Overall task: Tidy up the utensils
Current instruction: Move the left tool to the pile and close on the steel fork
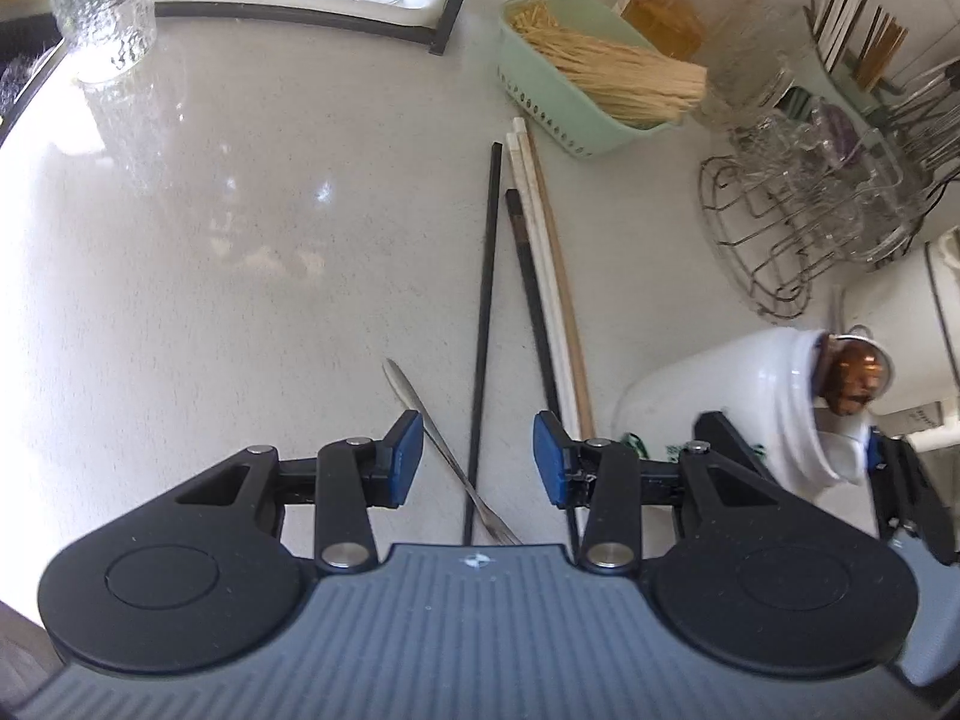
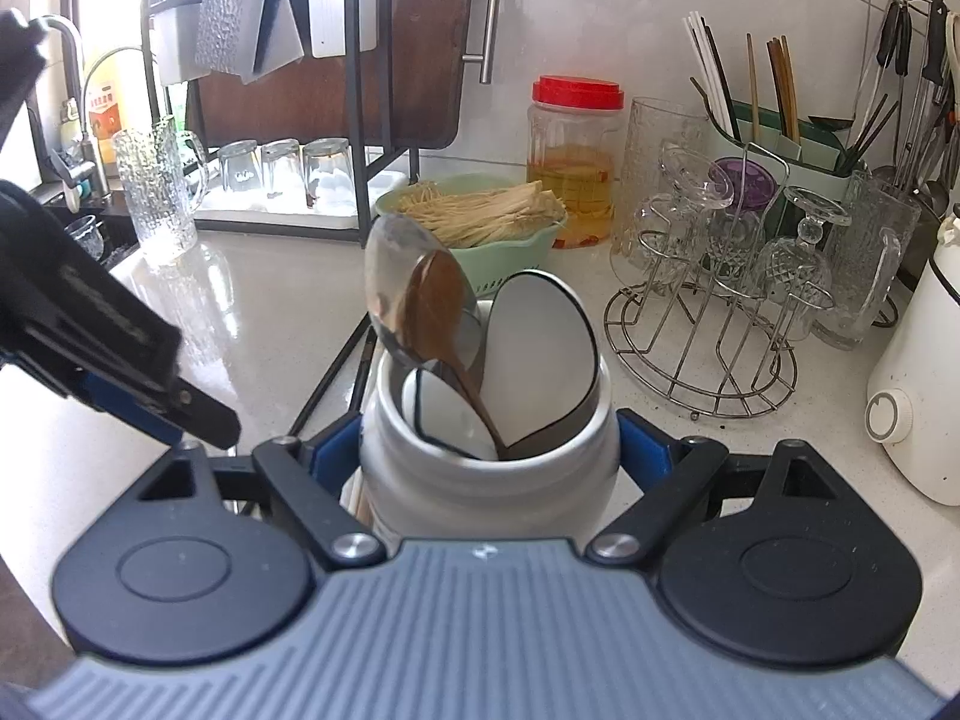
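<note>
Gripping the white utensil jar (image 2: 489, 456) at lower centre, the right gripper (image 2: 489, 450) hides most of its body; spoons (image 2: 429, 306) stick out above. The left gripper (image 1: 477, 459) hangs wide open over chopsticks (image 1: 543, 276) and a metal fork (image 1: 447, 456) on the tabletop (image 1: 240, 240), their near ends cut off beneath it.

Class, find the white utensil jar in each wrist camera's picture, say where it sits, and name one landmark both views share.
Left wrist view: the white utensil jar is at the lower right, beside the chopsticks, with spoons in its mouth.
Right wrist view: the jar is at bottom centre, between the right gripper fingers.
Shared landmark: the green basket of thin sticks.
</note>
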Motion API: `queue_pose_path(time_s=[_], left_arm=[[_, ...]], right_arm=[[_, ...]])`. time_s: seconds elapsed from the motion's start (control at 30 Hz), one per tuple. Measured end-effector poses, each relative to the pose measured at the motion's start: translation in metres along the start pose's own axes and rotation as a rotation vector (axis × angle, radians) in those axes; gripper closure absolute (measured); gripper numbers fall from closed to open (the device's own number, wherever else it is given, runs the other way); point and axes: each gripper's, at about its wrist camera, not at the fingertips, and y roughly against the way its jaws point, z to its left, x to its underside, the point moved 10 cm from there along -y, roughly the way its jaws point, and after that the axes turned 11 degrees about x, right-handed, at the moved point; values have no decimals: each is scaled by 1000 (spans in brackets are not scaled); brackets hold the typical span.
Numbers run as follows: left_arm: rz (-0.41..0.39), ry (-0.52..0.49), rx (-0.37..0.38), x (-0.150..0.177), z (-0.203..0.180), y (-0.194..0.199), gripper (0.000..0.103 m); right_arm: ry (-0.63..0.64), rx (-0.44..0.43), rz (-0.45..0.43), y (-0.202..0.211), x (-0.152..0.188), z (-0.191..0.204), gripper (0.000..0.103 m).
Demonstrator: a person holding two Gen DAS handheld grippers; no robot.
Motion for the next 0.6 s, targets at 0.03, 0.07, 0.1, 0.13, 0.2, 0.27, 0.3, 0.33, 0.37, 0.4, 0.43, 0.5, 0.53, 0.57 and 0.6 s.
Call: queue_pose_path(time_s=[0.03,0.07,0.1,0.13,0.2,0.27,0.3,0.33,0.37,0.4,0.43,0.5,0.53,0.57,0.6], left_arm=[[2,1,-6,-1,0,-3,57],[-1,1,-10,-2,0,-6,57],[-6,3,-17,-3,2,-7,57],[-13,10,-27,-5,4,-9,57],[-13,41,-56,-8,12,-12,57],[-18,85,-61,-10,20,-14,57],[-18,107,-71,-11,24,-17,57],[-12,127,-79,-12,28,-19,57],[-4,153,-81,-11,31,-23,57],[4,182,-86,-11,35,-26,57],[11,199,-94,-10,37,-30,59],[1,193,-122,-14,37,-31,59],[1,196,-124,-15,37,-32,59],[2,195,-131,-15,36,-34,59],[6,182,-142,-16,35,-35,60]], right_arm=[[2,-1,-2,0,0,0,13],[1,-3,-3,0,0,0,13],[1,-4,-4,0,0,0,13],[0,-5,-5,0,0,0,13],[-2,-6,-6,0,0,-1,13],[-4,-6,-7,0,-1,0,13],[-4,-6,-7,0,-1,0,13],[-5,-6,-8,0,-1,0,13],[-5,-6,-8,0,0,-1,13],[-6,-7,-8,0,0,-1,13],[-6,-6,-8,0,0,-1,13],[-8,-4,-7,0,-1,-1,13],[-8,-4,-7,0,-1,-1,13],[-9,-4,-8,0,-1,-1,13],[-10,-4,-8,0,0,-1,13]])
